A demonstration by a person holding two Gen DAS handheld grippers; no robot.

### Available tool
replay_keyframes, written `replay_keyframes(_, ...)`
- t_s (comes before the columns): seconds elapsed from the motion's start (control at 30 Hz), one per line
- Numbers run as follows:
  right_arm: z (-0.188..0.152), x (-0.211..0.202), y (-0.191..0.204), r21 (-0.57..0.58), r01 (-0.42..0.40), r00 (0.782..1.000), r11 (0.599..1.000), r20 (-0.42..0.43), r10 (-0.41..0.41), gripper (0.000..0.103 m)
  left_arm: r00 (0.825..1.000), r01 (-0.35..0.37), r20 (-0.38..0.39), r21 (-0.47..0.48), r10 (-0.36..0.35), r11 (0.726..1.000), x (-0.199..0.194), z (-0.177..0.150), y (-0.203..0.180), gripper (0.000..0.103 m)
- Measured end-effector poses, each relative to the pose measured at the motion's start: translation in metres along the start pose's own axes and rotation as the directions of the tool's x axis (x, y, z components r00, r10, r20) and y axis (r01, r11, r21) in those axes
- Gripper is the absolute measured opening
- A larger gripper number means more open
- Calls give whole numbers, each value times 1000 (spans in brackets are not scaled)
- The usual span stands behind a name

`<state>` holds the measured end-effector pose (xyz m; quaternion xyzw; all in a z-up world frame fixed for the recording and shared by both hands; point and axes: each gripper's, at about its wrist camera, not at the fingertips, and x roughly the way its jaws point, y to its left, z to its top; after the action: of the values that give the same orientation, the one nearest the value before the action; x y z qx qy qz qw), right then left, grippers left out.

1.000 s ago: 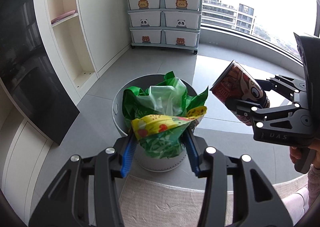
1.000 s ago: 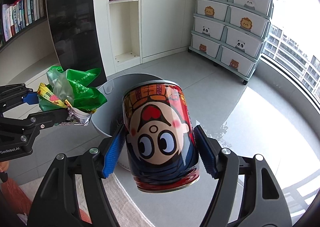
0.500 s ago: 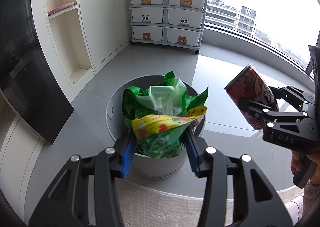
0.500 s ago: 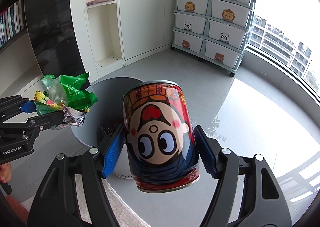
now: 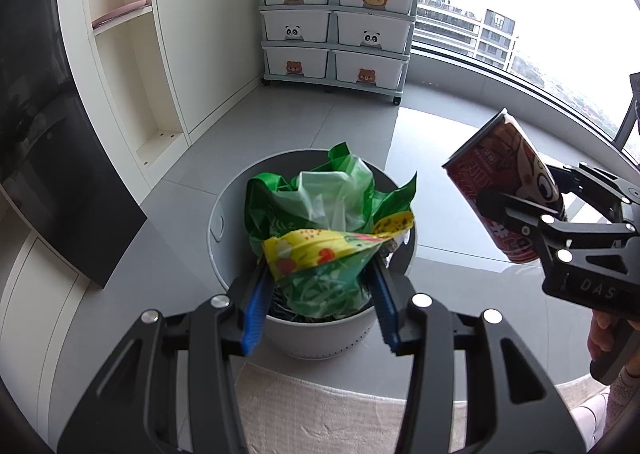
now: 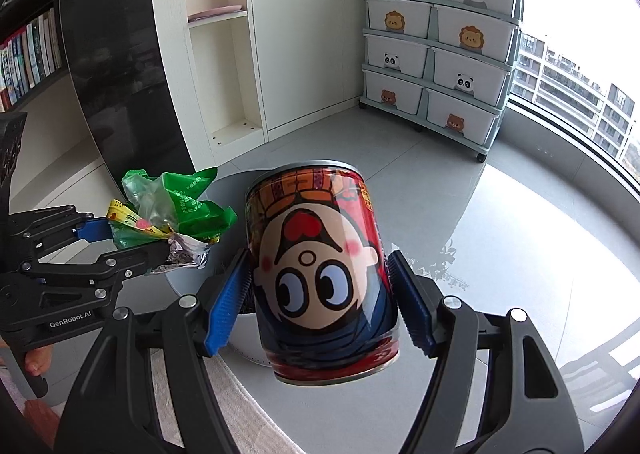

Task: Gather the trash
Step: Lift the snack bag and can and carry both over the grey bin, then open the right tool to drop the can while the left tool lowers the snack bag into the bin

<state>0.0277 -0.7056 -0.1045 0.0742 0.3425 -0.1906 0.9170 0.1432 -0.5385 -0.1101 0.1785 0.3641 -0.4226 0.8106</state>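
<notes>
Left wrist view: left gripper (image 5: pixel 320 286) jaws clamped on 1 bundle of crumpled wrappers (image 5: pixel 324 238), held over 1 grey bin (image 5: pixel 218 222); 1 can (image 5: pixel 504 194) off to the right, beside the bin. Dropping step in hand; next, probably spread the jaws over the opening.

Right wrist view: right gripper (image 6: pixel 320 298) jaws clamped on the can's sides, short of the bin; needs carrying over the rim before release. 2 grippers, both loaded.

Wrapper bundle (image 5: pixel 328 238) over the bin (image 5: pixel 224 214), can (image 5: pixel 504 190) to its right, drawers (image 5: pixel 336 10) behind
</notes>
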Motion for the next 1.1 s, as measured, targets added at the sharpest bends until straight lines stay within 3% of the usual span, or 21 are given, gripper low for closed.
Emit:
replay_keyframes(0.53, 68, 32, 33, -65, -53, 999, 996, -8, 52, 67, 999, -40, -2, -17, 40, 999, 6, 42, 27, 46)
replay_keyframes(0.7, 80, 39, 34, -51, -64, 998, 997, -13, 63, 68, 999, -54, 5, -24, 54, 998, 6, 49, 36, 46)
replay_keyframes(0.83, 87, 37, 33, -50, -54, 998, 997, 15, 54, 75, 998, -60, 12, -28, 60, 998, 3, 50, 38, 46)
replay_keyframes(1.1, 94, 26, 31, -63, -47, 998, 997, 40, 49, 75, 998, -57, 17, -17, 57, 998, 0, 54, 34, 46)
